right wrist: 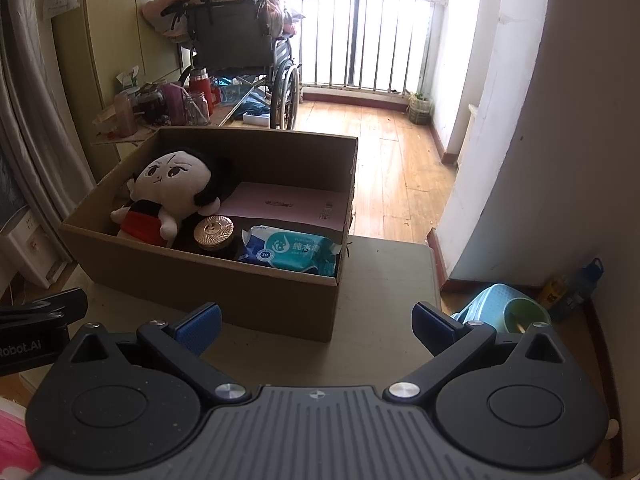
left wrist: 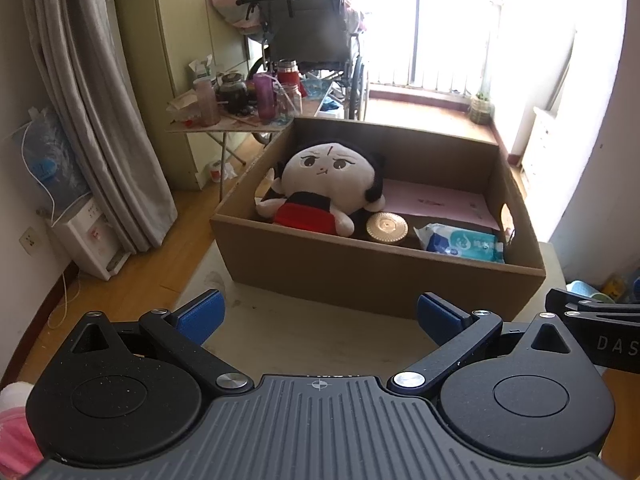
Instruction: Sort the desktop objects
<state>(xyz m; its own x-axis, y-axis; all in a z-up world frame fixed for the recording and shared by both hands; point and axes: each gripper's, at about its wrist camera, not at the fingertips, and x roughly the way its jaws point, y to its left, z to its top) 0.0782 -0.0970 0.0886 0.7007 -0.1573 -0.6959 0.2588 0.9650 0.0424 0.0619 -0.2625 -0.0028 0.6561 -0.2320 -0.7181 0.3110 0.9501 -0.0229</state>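
Right now I have both grippers hovering low over the pale table point(left wrist: 304, 332), short of the cardboard box point(left wrist: 360, 280); my left gripper point(left wrist: 319, 314) has its blue pads spread wide with nothing between them; my right gripper point(right wrist: 316, 322) is spread just as wide and just as empty. From the left wrist view I see the box straight ahead, open at the top, sitting on the table; from the right wrist view it sits ahead and to the left, its near right corner close to my left pad point(right wrist: 200, 326).

Inside the box, the plush doll point(left wrist: 332, 184) leans in the left part, its big white face upright above a red and black body; just right of it, touching or nearly touching its arm, stands a dark jar with a round gold lid point(left wrist: 387, 228); right of the jar lies a blue and white pack of wet wipes point(left wrist: 460, 242) against the near wall; behind these a flat pink booklet point(left wrist: 436, 200) lies on the box floor toward the far right.

Beyond the box I see a folding side table point(left wrist: 224, 126) crowded with bottles and jars, a wheelchair point(left wrist: 308, 36) piled with bundles, and a bright barred window point(right wrist: 372, 32); on the floor to the right sits a blue basin point(right wrist: 492, 308).
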